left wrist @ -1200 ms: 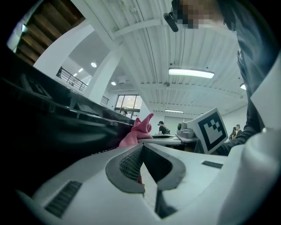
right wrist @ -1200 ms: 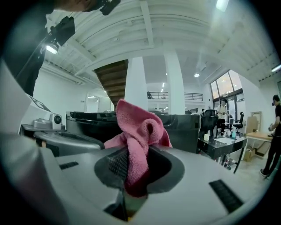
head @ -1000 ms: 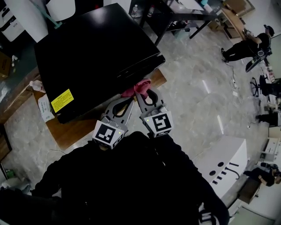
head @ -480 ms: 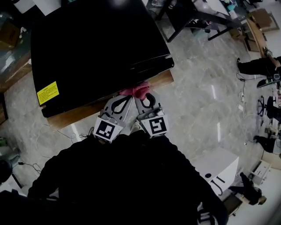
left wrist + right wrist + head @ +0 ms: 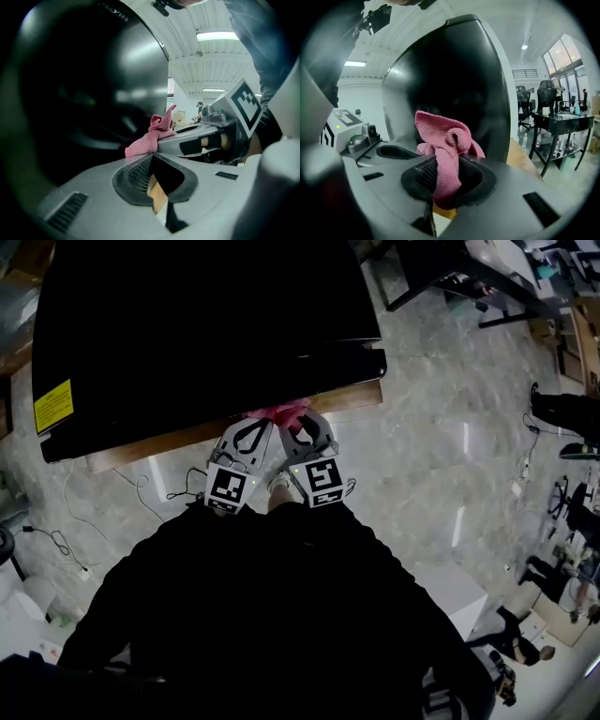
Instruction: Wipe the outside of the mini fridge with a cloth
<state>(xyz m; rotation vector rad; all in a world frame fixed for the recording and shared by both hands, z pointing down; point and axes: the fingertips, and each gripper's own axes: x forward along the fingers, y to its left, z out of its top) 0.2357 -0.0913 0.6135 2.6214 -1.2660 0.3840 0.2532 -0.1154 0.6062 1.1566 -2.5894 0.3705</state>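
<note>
The right gripper [image 5: 443, 174] has its jaws closed on a bunched pink cloth [image 5: 443, 140], which bulges up between them and spills past their tips. The left gripper [image 5: 151, 159] sits just beside it with its jaws drawn together and nothing between them; the cloth lies just beyond its tip, on the right gripper's side. Directly ahead of both grippers stands the black mini fridge [image 5: 206, 324], on a wooden board [image 5: 356, 397]. From the head view the cloth appears to touch the lower edge of the wall that faces the grippers. By this showing the wiping is under way on that near wall. The glossy black surface shows no streaks or damp patches, so how much has been covered cannot be judged, and the top and the far sides may remain to be wiped. A yellow label [image 5: 53, 407] sits on the fridge well to the left of the left gripper, its print too small to read. Some pale lettering at the fridge's upper edge in the left gripper view is likewise illegible.
</note>
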